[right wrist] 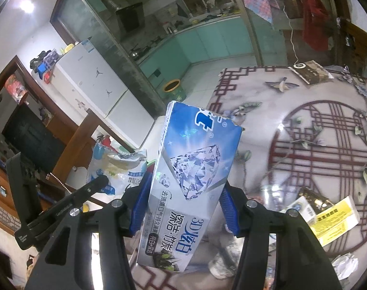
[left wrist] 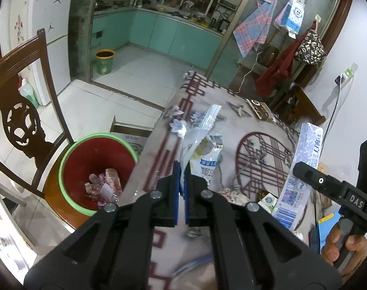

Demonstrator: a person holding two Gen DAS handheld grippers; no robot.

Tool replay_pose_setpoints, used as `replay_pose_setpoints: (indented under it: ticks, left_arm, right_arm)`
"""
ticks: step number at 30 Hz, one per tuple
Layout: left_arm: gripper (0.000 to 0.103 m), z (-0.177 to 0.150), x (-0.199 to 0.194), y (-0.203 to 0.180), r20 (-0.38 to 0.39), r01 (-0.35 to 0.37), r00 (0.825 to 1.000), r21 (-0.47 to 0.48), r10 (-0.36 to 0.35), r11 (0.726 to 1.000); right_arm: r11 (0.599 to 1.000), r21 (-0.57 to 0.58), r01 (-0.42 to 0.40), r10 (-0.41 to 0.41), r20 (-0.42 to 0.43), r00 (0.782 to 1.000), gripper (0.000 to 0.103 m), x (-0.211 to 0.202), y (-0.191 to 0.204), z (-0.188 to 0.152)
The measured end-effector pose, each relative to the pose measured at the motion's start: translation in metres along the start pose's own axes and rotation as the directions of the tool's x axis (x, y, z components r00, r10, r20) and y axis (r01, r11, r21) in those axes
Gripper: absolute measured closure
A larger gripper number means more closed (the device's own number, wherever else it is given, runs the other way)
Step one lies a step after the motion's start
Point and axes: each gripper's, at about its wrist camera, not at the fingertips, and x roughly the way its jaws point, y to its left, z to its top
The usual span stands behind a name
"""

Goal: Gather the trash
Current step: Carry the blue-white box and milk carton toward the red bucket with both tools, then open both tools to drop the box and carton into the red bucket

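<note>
On the far left a red bin (left wrist: pixel 96 169) with a green rim is sitting on a wooden chair (left wrist: pixel 21 120), scraps already lying inside. Just right of it, the left gripper (left wrist: pixel 182 181) is pinching a torn plastic bag (left wrist: pixel 202 140), fingers clenched tight on its edge above the patterned table (left wrist: pixel 255 125). Further right, the right gripper (right wrist: pixel 183 207) is grasping a blue toothpaste box (right wrist: pixel 195 169), holding it tilted above the table's near side.

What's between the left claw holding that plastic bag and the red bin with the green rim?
Only bare patterned tablecloth and its edge separate the left claw from the red bin, seen in the left wrist view.
</note>
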Motion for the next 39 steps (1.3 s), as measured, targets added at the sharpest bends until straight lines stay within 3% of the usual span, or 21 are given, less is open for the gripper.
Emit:
replay_pose_setpoints:
  ticks: [21, 39]
  left_arm:
    - [0.100, 0.036, 0.003, 0.082, -0.017, 0.024, 1.000, -0.004, -0.024, 1.000]
    - [0.101, 0.050, 0.022, 0.150, -0.058, -0.015, 0.998, -0.052, 0.012, 0.999]
  right_arm:
    - [1.000, 0.021, 0.017, -0.017, -0.011, 1.000, 0.051, 0.057, 0.068, 0.000]
    - [1.000, 0.000, 0.002, -0.002, -0.043, 0.999, 0.051, 0.107, 0.117, 0.004]
